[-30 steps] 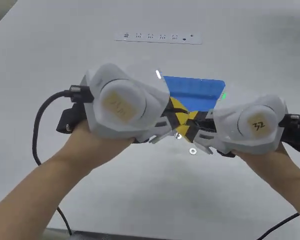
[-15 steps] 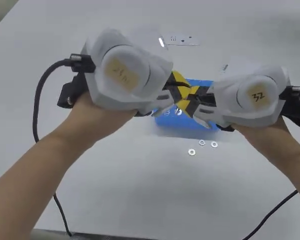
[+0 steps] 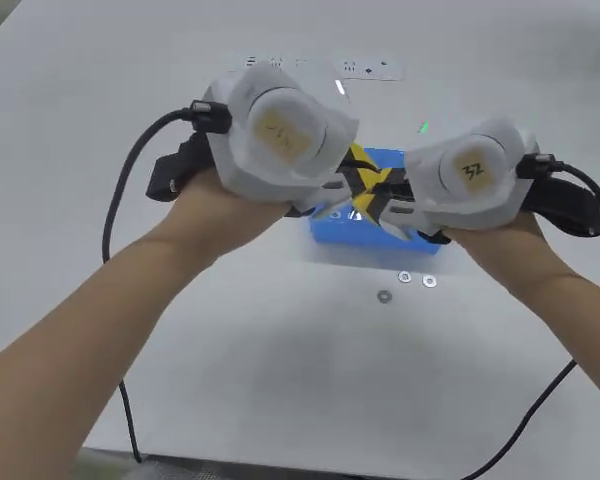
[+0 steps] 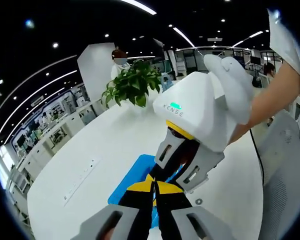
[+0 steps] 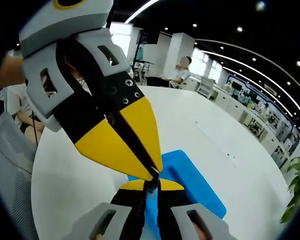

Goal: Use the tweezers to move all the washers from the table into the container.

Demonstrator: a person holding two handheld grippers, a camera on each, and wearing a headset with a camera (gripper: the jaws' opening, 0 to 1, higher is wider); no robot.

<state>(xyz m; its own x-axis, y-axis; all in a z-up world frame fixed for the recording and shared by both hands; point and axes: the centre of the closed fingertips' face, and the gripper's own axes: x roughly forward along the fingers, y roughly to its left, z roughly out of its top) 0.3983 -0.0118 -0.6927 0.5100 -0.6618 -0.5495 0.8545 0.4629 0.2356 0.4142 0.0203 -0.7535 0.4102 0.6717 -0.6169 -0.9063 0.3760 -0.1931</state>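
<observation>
three washers [image 3: 384,296] lie on the table [image 3: 330,380] by the near edge of the blue container [image 3: 360,237]. over it the left gripper [image 4: 155,187] and right gripper [image 5: 150,186] meet tip to tip, jaws of each pressed together. a power strip [image 3: 365,68] lies farther back.

A power strip [image 3: 370,68] lies flat on the white table [image 3: 280,380].

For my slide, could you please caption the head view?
Left gripper and right gripper meet above a blue rectangular container; three metal washers beside it.
</observation>
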